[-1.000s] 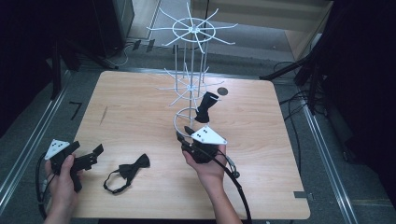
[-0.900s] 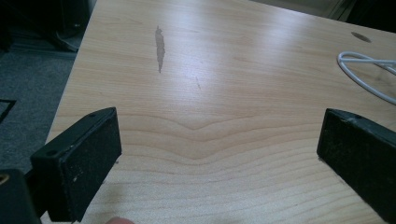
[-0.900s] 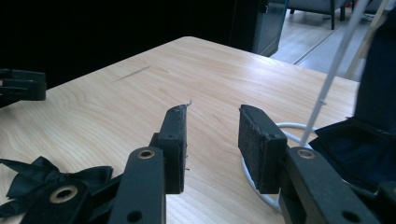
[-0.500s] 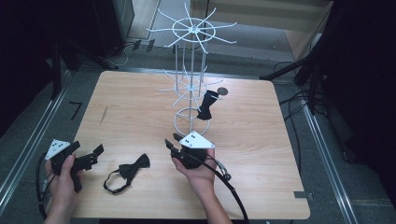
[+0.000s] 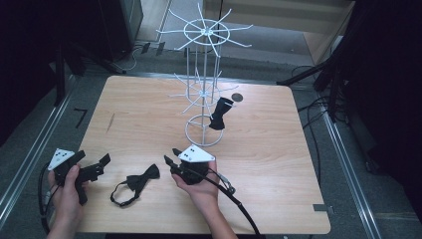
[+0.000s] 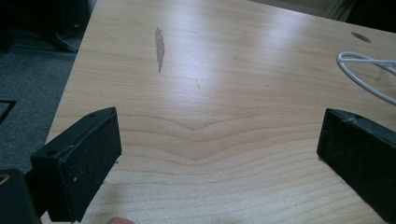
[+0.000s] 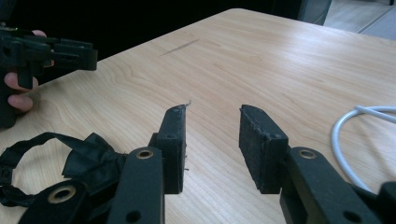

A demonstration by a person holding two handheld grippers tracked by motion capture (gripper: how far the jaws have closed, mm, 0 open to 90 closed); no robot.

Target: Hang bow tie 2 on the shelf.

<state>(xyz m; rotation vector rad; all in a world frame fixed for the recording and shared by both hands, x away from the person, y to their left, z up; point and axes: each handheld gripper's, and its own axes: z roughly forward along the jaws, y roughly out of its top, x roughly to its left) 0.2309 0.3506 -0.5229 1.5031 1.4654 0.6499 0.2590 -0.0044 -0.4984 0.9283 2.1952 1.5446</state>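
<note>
A black bow tie [image 5: 137,182] with its strap lies on the wooden table [image 5: 278,164] near the front edge, and its dark folds [image 7: 88,158] sit low and left of my right jaws. A second black bow tie [image 5: 219,113] hangs on the white wire rack [image 5: 201,92]. My right gripper [image 5: 170,160] is just right of the lying tie, open, with bare wood in its gap [image 7: 212,121]. My left gripper [image 5: 97,167] rests at the front left, left of the tie, jaws wide open [image 6: 219,149] over bare wood.
The rack's round base ring [image 5: 204,130] stands just beyond my right gripper, and its wire [image 6: 364,74] [image 7: 345,140] runs along the right of both gripper views. A dark streak [image 6: 159,44] marks the wood. A cable [image 5: 239,204] trails from the right gripper to the front edge.
My right gripper has moved left and toward the front edge, away from the rack and close to the lying bow tie. The left gripper has stayed put.
</note>
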